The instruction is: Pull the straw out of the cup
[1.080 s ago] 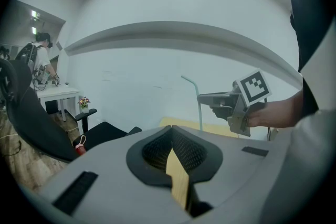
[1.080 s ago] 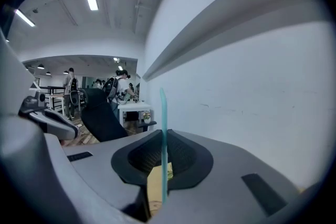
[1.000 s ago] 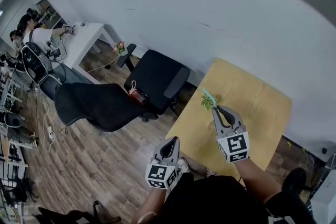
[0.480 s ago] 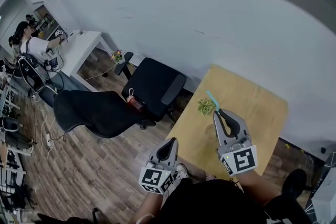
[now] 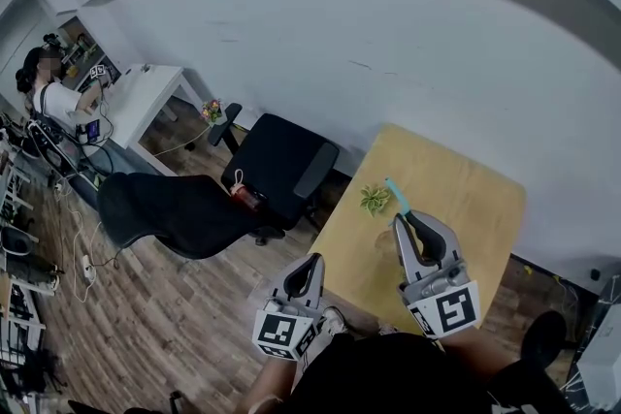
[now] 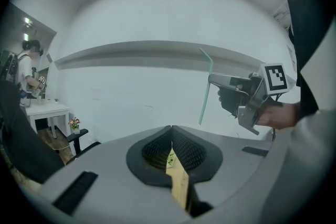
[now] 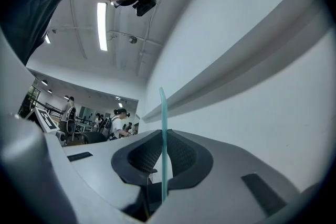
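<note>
1. Left gripper (image 5: 311, 261): pale grey shell that tapers to a point.
2. Right gripper (image 5: 405, 219): the same grey shell, with a black-lined opening.
3. Pads (image 6: 152, 150): black and ribbed, set in a black teardrop recess.
4. Slots (image 6: 73, 191): dark rectangles sunk into the shell.
5. Marker cubes (image 5: 281, 330): white faces with black square patterns, one at each gripper's rear.
6. Top (image 5: 388, 373): black.

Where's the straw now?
The straw is right of centre in the head view, clamped in the right gripper over the wooden table, beside the green cup.
</note>
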The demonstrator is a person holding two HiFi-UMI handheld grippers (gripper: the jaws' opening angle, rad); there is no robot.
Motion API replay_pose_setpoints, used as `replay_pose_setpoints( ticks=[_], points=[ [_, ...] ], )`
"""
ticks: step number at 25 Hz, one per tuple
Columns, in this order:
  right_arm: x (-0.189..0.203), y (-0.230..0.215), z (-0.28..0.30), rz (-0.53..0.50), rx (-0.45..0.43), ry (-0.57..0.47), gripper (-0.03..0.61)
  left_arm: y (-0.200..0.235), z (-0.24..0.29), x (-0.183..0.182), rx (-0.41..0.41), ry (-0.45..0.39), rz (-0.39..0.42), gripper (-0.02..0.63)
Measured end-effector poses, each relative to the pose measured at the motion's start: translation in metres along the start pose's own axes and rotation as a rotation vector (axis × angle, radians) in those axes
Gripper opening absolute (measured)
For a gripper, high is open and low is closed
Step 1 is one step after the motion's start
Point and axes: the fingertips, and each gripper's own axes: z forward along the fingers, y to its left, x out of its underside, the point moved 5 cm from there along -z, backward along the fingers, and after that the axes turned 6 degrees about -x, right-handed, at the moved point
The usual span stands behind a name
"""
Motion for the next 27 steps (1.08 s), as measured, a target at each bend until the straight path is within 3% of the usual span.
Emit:
replay_pose_setpoints(
  ticks=[27],
  points=[
    [0.011, 0.002, 0.000, 0.023, 0.013, 0.026, 0.048, -0.001, 0.002, -0.001, 0.014, 0.006, 0.001, 0.020]
  ],
)
